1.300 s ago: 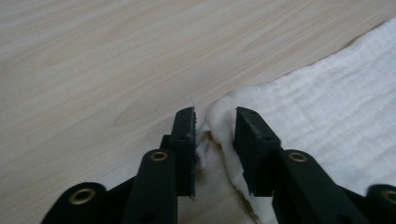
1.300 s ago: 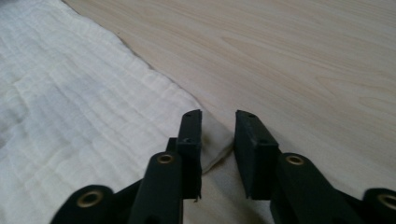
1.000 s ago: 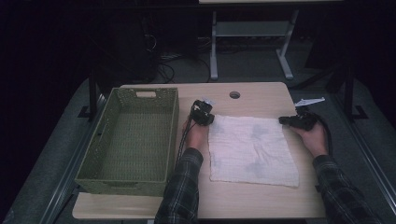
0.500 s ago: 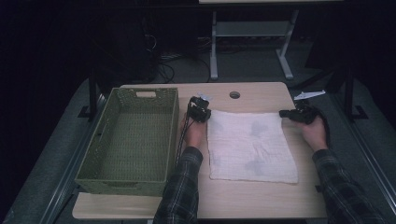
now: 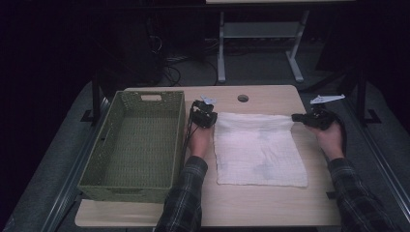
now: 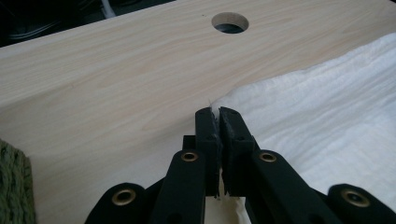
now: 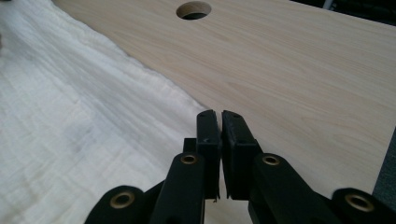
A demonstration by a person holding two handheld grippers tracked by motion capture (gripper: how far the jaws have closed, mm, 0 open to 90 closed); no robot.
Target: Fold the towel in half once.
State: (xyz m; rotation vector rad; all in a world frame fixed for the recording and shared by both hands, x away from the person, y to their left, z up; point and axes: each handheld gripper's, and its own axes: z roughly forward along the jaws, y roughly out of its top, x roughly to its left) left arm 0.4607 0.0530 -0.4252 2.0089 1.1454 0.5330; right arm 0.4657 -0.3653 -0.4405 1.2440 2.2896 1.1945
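Both tongs are clamped on the white cloth's (image 5: 258, 147) far corners: left tongs (image 6: 217, 122), right tongs (image 7: 219, 122). It lies spread on the pale wooden counter (image 5: 270, 94), beside a green woven basket (image 5: 133, 145). Dark room behind, with a grey frame (image 5: 261, 36).

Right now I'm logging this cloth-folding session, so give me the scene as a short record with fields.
work in hand: both grippers pinch the far corners of the white cloth
left gripper: shut on the cloth's far left corner
right gripper: shut on the cloth's far right corner
cloth: spread nearly flat, far edge lifted a little off the table
green basket: on the table to the left of the cloth, nothing in it
hole in tabletop: beyond the cloth's far edge
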